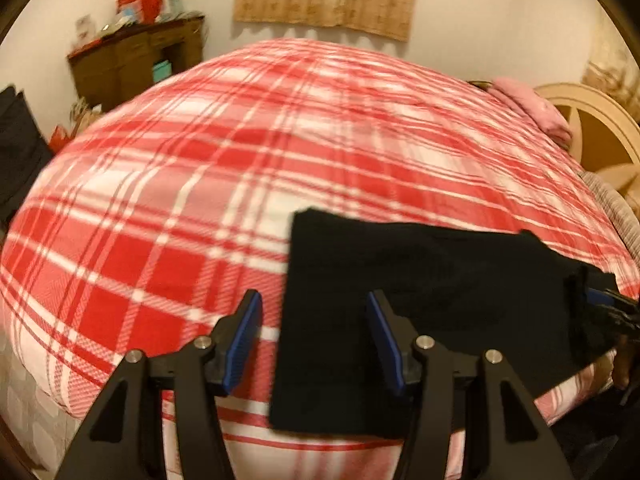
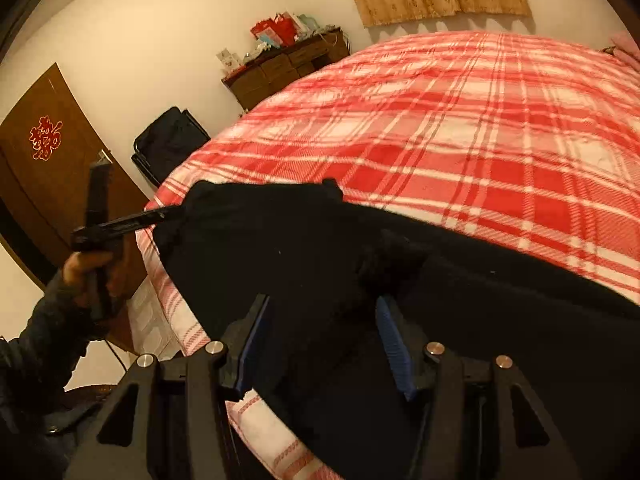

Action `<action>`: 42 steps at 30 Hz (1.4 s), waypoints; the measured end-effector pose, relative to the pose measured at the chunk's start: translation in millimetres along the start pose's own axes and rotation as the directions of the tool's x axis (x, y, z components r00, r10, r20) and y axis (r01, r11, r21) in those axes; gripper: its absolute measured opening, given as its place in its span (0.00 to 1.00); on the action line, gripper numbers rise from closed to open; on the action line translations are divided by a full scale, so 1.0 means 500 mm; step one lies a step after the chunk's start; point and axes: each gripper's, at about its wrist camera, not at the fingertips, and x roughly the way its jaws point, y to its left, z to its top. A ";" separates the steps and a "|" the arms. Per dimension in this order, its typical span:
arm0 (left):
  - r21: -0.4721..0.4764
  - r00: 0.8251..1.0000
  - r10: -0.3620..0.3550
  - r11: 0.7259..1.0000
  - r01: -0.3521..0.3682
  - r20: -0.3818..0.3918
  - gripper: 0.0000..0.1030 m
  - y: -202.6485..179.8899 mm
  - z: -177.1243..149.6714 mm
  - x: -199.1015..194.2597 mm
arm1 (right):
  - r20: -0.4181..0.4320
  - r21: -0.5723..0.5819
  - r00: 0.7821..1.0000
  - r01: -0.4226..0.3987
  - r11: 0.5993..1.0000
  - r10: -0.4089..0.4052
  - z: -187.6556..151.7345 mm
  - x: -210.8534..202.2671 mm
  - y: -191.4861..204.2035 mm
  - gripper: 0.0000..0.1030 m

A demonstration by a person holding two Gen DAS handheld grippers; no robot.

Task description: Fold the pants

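Black pants [image 1: 420, 280] lie folded near the front edge of my bed's red plaid blanket [image 1: 200, 200]. My left claw [image 1: 316, 336] hangs open above their left edge, gripping nothing. My right claw [image 2: 320, 344] hovers open over the dark cloth.

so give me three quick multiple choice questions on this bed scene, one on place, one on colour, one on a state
1. Where do the black pants lie?
A. on the dresser
B. on the bed's blanket, near its edge
C. on the floor

2. What colours is the plaid blanket?
A. red and white
B. blue and grey
C. green and yellow

3. How does the left gripper stand?
A. shut on the pants
B. shut on nothing
C. open, pads apart

Answers:
1. B, the dark cloth rests on the plaid by the near edge.
2. A, red bands cross white squares.
3. C, the blue pads stand wide apart and press on nothing.
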 end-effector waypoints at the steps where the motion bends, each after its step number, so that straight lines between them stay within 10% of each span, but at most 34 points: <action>1: -0.010 1.000 -0.019 1.000 0.019 0.001 0.56 0.006 -0.002 0.007 | 0.005 -0.007 1.000 0.010 1.000 -0.010 -0.001 -0.004 0.001 0.54; 12: -0.026 0.993 -0.121 0.992 0.121 -0.002 0.68 0.002 0.007 0.017 | 0.011 -0.024 1.000 0.011 1.000 -0.010 -0.044 -0.033 0.021 0.54; 15: -0.059 0.984 -0.176 0.983 0.174 -0.013 0.58 0.013 0.009 0.018 | 0.013 -0.018 1.000 0.004 1.000 -0.004 -0.050 -0.032 0.020 0.54; 18: -0.060 0.982 -0.189 0.980 0.187 -0.025 0.23 0.022 0.009 0.019 | 0.018 -0.009 1.000 0.002 1.000 -0.002 -0.054 -0.032 0.017 0.54; 25: -0.106 0.969 -0.246 0.964 0.245 0.004 0.19 0.017 0.014 -0.009 | 0.046 0.016 0.999 0.021 1.000 -0.021 -0.050 -0.050 0.004 0.54; 34: -0.058 0.864 -0.484 0.867 0.495 0.136 0.19 -0.099 0.070 -0.146 | 0.088 0.026 0.988 0.128 0.991 -0.129 -0.045 -0.123 -0.017 0.54; 42: 0.133 0.782 -0.621 0.780 0.611 0.052 0.19 -0.321 0.114 -0.172 | 0.145 0.074 0.964 0.213 0.974 -0.222 -0.076 -0.227 -0.061 0.54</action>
